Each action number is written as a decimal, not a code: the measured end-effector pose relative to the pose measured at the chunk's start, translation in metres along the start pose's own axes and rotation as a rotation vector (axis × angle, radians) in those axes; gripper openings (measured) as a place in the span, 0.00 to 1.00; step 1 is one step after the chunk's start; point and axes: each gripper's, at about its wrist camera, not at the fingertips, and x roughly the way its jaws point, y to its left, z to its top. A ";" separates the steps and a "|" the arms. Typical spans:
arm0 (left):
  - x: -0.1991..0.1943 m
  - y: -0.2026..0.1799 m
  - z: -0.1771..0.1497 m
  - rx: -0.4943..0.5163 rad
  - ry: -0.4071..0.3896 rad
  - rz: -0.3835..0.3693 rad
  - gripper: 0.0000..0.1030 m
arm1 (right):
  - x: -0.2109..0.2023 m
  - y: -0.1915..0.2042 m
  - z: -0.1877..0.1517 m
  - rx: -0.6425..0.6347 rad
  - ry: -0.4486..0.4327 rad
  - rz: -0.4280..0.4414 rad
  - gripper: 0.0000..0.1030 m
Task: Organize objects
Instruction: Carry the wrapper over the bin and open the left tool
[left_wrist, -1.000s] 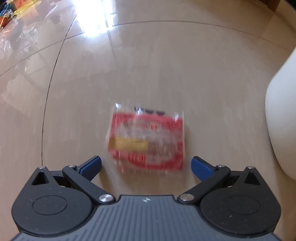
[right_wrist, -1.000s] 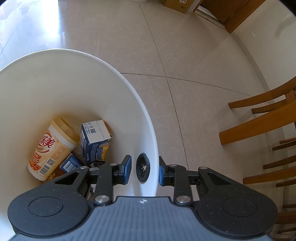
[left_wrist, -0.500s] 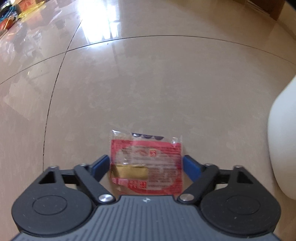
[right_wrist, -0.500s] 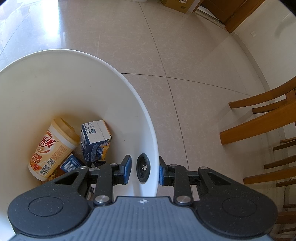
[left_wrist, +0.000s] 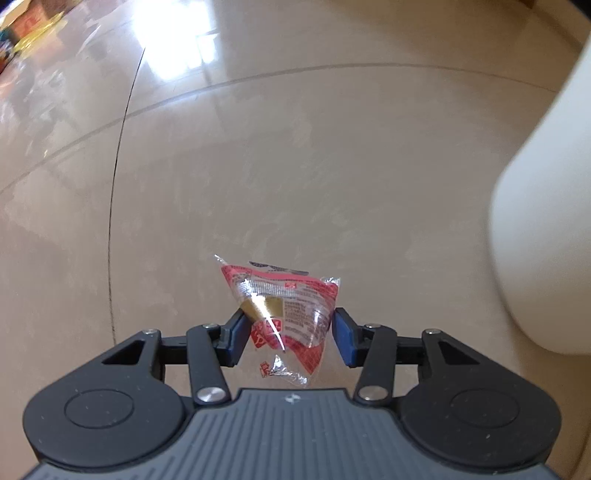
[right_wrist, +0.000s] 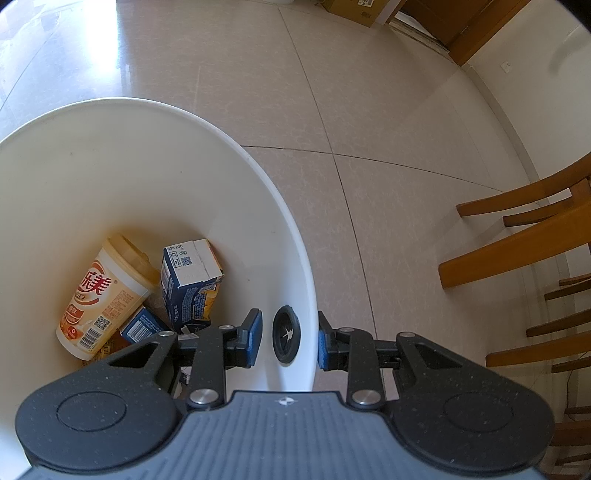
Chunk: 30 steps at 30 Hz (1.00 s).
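Left claw: closing, crumpled red wrapper pinched between pads | Right claw: clenched astride white bin's rim | Advice: grip firm, carry wrapper rightward over bin before releasing.

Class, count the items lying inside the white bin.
3: a milk-tea cup on the left, a blue carton beside it, a smaller blue box below them. More may be hidden.

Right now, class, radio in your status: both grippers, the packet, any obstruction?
Left gripper closing, pinching the red snack packet. Right gripper clamped on the white bin wall. No obstruction seen.
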 end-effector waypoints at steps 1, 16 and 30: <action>-0.008 0.000 0.003 0.013 -0.008 -0.006 0.46 | 0.000 0.000 0.000 -0.003 -0.001 -0.001 0.33; -0.215 -0.049 0.069 0.216 -0.225 -0.201 0.48 | 0.001 0.003 -0.001 -0.018 -0.007 -0.015 0.33; -0.251 -0.145 0.071 0.316 -0.232 -0.369 0.90 | 0.000 -0.001 0.000 -0.005 -0.002 0.001 0.33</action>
